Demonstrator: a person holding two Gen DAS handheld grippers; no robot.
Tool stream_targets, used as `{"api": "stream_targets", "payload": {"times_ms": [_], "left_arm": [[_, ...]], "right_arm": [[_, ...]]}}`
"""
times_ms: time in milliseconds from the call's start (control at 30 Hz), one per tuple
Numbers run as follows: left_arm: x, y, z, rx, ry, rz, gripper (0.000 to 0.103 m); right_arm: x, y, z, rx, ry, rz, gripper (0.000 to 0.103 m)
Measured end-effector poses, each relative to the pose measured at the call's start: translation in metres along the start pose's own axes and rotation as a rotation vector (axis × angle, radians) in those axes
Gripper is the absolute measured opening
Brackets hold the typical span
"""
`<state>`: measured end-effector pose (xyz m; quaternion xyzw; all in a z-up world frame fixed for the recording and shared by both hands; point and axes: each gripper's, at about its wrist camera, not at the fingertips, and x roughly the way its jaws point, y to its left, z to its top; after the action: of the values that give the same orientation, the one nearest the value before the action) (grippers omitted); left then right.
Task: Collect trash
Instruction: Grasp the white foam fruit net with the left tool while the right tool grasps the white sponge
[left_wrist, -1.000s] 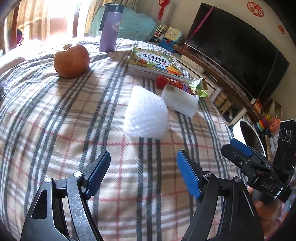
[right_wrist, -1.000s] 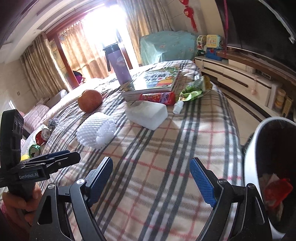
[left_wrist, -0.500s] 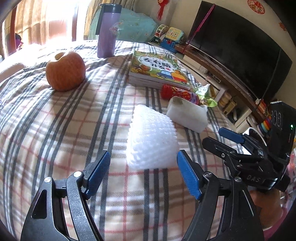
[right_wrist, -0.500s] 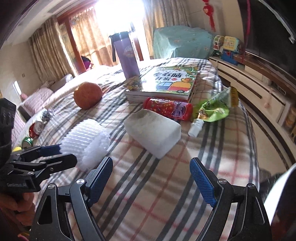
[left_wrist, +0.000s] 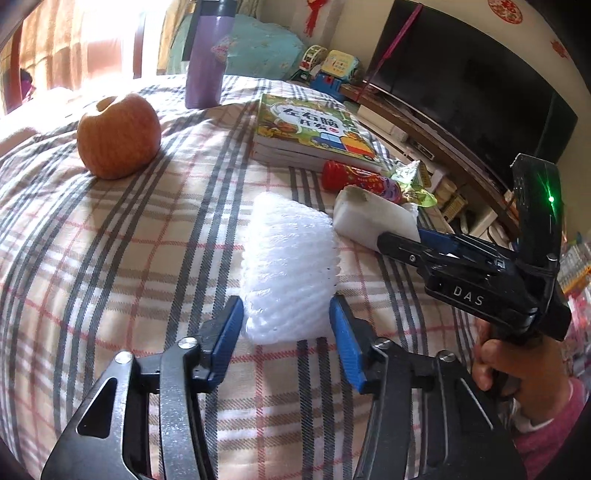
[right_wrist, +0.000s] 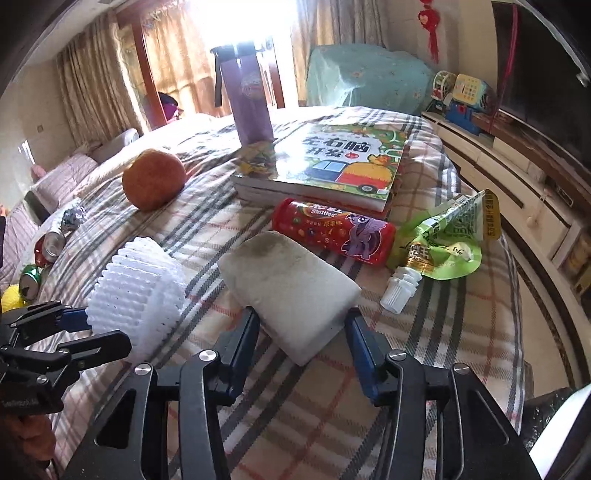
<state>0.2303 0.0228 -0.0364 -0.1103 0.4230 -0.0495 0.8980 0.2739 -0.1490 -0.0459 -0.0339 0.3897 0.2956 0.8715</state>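
A white foam fruit net (left_wrist: 288, 266) lies on the plaid bedcover (left_wrist: 122, 258). My left gripper (left_wrist: 286, 321) is closing on it, and its blue pads (left_wrist: 229, 332) touch both sides of the net's near end. Just right of it lies a white foam block (right_wrist: 291, 288). My right gripper (right_wrist: 301, 328) is closing on the block's near end, with a pad against each side. The right wrist view has the left gripper (right_wrist: 85, 332) at the lower left with the net (right_wrist: 136, 291) between its fingers. The left wrist view has the right gripper (left_wrist: 402, 240) around the block (left_wrist: 369, 218).
Behind the block lie a red Skittles tube (right_wrist: 332, 230), a green pouch (right_wrist: 443, 240) with a white cap and a stack of picture books (right_wrist: 332, 162). An apple (left_wrist: 118, 136) and a purple bottle (right_wrist: 251, 99) stand further back. Cans (right_wrist: 48, 247) lie at the left; a white bin rim (right_wrist: 569, 424) shows lower right.
Both grippers have moved forward over the bedcover. The left jaws have narrowed onto the foam net and the right jaws onto the foam block.
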Motion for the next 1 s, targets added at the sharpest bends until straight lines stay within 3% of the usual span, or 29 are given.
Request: {"api": "stream_targets", "payload": {"times_ms": [133,567,1000], "left_arm": [[-0.005,-0.004,-0.001,0.016,-0.009,-0.004,0.037],[-0.031,-0.040,-0.028,0.037,0.003,-0.124,0.035],[-0.050,-0.065,-0.053,0.068,0.011,-0.176,0.035]], "right_arm": [[-0.017,0.002,-0.010,0.026,-0.027,-0.007,0.045],[-0.087,-0.006,-0.073,0.211,-0.069,-0.028,0.045],[-0.137,0.004,-0.111,0.303,-0.141,-0.062,0.045]]}}
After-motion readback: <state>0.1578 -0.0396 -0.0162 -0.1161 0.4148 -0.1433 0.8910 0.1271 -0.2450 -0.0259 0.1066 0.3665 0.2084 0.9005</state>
